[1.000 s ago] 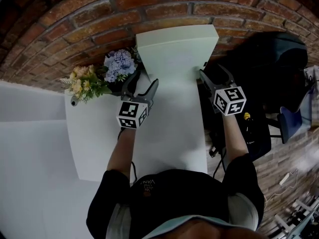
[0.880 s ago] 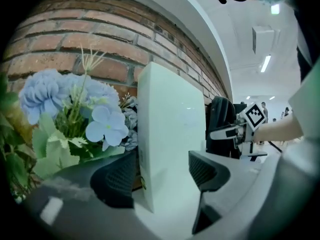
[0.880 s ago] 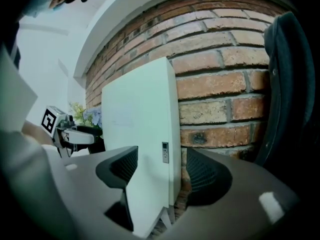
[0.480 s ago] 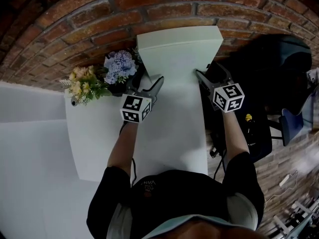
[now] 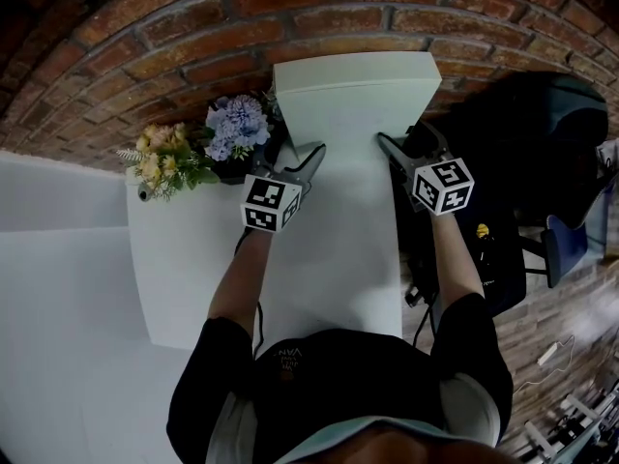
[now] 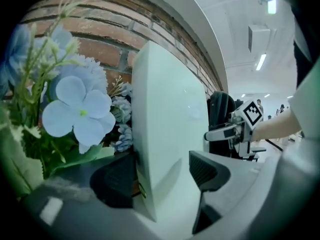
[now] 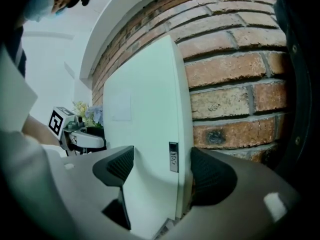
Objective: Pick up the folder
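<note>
Hidden or unclear: the folder (image 5: 353,114) conceals its own back, so it cannot be told whether it leans on the brick wall (image 5: 193,27) or stands just clear of it. In both gripper views the tongs cut off its bottom edge. The dark bulk (image 5: 527,133) at 3 o'clock of the folder is too dim to identify. The flowers' container is lost in shadow.

Appearance: the folder is a thick, plain, pale green-white box folder with a smooth, unmarked front. A small dark-framed label slot (image 7: 173,159) sits low on its right-hand narrow side.

Position and axis: the folder stands on end at the 12 o'clock end of the white bench (image 5: 193,259). Its long axis is upright, its broad face is towards the person and its back is to the wall.

Left tongs (image 5: 290,159): the jaws have just been opening and stand wide. The folder's 9 o'clock edge is between them, with one jaw behind that edge and the other clear of the front face. No grip is taken.

Right tongs (image 5: 404,138): the jaws have just been opening and are likewise wide. They straddle the 3 o'clock edge, with a visible gap at the front jaw. No grip is taken.

Surroundings: blue artificial flowers (image 5: 235,124) stand just beside the folder at 9 o'clock, and yellow ones (image 5: 160,158) lie farther out.
</note>
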Demonstrator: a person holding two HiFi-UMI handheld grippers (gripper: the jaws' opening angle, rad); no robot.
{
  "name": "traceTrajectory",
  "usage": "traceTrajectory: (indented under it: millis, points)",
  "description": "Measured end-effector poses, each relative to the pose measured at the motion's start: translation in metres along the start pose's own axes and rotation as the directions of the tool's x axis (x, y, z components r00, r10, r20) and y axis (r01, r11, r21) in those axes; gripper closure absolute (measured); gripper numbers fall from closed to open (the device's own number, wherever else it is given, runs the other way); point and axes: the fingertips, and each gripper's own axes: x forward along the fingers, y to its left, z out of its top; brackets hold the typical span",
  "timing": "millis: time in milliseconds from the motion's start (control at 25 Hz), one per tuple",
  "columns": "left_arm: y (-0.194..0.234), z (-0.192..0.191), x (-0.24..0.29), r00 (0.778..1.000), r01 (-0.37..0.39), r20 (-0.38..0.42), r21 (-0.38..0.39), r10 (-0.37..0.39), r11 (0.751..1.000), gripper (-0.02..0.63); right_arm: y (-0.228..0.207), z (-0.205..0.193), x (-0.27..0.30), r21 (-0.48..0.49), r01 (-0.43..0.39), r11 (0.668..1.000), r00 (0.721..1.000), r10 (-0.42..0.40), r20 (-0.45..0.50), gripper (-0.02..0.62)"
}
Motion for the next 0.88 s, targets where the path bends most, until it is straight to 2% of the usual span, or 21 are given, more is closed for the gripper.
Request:
traceTrajectory:
  millis: [240,560,680,880]
  points:
    - [0.0,-0.001,0.0,1.0,-0.015,-0.013,0.008,0.015,1.0,0.278,0.002,-0.002,0.0,-0.002,0.03,1.0,0.999,-0.03,-0.011,0.25]
    - [0.0,-0.001,-0.004,0.999,-0.029,-0.028,-0.019,0.029,0.999,0.281,0.007,-0.002,-0.009,-0.001,0.054,0.999,0.998,-0.054,-0.017,0.261]
    - [0.001,-0.002,-0.007,0.999,-0.041,-0.033,-0.026,0.04,0.999,0.319,0.009,-0.003,-0.013,-0.007,0.063,0.998,0.998,-0.063,-0.02,0.264]
    - [-0.002,-0.004,-0.012,0.998,-0.043,-0.041,-0.021,0.042,0.999,0.321,0.014,-0.005,-0.02,-0.006,0.074,0.997,0.997,-0.074,-0.026,0.272]
